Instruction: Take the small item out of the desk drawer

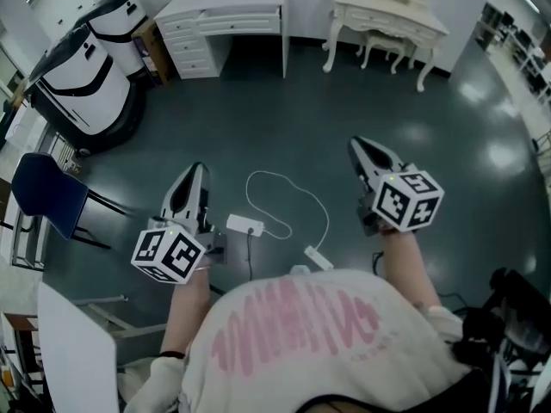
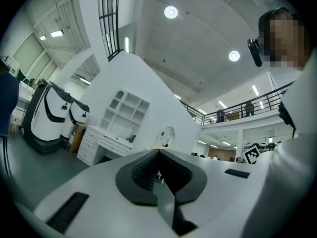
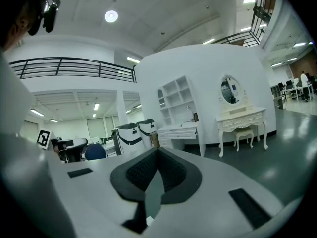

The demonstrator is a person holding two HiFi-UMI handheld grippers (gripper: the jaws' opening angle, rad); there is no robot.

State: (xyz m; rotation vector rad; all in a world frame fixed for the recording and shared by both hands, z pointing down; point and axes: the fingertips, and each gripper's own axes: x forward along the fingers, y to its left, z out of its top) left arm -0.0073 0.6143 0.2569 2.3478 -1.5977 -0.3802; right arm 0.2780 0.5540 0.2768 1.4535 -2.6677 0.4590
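One power strip [image 1: 244,224]: head view only.

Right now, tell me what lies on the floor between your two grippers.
In the head view, a white power strip and a looping white cable lie on the dark floor between the left gripper and the right gripper.
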